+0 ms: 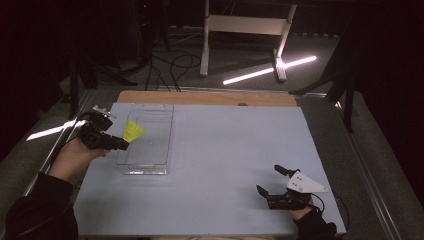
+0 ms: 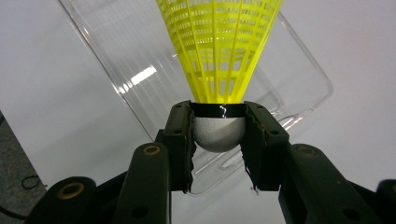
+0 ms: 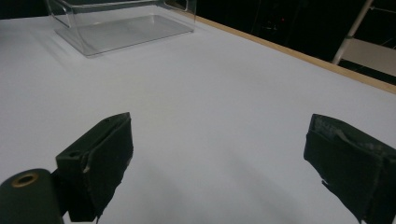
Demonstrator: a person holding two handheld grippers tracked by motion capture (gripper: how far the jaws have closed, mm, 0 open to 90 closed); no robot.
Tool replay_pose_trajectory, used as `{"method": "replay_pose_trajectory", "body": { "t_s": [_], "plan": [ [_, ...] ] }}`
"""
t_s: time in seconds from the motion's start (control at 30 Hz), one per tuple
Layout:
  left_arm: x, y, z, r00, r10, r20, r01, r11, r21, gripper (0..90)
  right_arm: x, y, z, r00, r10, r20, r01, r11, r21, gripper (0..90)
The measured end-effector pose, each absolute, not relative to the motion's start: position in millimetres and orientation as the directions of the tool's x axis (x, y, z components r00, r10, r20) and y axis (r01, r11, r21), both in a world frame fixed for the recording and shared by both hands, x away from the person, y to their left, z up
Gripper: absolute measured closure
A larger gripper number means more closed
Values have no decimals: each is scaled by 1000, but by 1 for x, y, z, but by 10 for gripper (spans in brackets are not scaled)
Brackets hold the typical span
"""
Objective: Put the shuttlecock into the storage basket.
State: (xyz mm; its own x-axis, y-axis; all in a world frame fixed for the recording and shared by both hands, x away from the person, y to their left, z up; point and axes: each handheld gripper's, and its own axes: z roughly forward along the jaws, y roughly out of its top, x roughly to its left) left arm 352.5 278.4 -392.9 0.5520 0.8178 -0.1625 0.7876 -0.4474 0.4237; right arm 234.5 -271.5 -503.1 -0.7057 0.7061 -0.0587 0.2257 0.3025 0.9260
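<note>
The left gripper (image 2: 218, 140) has its two black jaws clamped on the rounded grey-white cork of a yellow shuttlecock (image 2: 219, 51), one pad on each side of the cork, with the mesh skirt fanning out ahead of the jaws. In the high view that gripper (image 1: 120, 144) sits at the left edge of the table, held in the person's left hand (image 1: 75, 157), and the shuttlecock (image 1: 133, 132) points out over the left wall of a clear plastic box (image 1: 161, 167). The skirt looks to be above the box's rim rather than down inside it, though the transparent wall makes that hard to judge. The box is long and open-topped and lies on the pale blue table cover (image 1: 225, 145), near its far left corner.

The right gripper (image 1: 272, 185) rests well apart from all this, at the near right of the cover, with a grey three-cornered plate (image 1: 305, 183) on top. Its jaws stand wide apart with nothing between them; in the right gripper view only bare cover lies between them, with the clear box (image 3: 116, 28) off in the distance.

Beyond the cover a strip of wooden tabletop (image 1: 205, 98) shows, then a dark floor with cables and a white frame (image 1: 245, 30)
</note>
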Motion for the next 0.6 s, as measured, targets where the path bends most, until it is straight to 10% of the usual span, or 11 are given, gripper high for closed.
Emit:
{"method": "replay_pose_trajectory", "body": {
  "t_s": [0.6],
  "plan": [
    [355, 275, -430, 598, 791, -127, 770, -523, 365, 658, 235, -271, -504, -710, 702, -58, 227, 307, 924, 81]
  ]
}}
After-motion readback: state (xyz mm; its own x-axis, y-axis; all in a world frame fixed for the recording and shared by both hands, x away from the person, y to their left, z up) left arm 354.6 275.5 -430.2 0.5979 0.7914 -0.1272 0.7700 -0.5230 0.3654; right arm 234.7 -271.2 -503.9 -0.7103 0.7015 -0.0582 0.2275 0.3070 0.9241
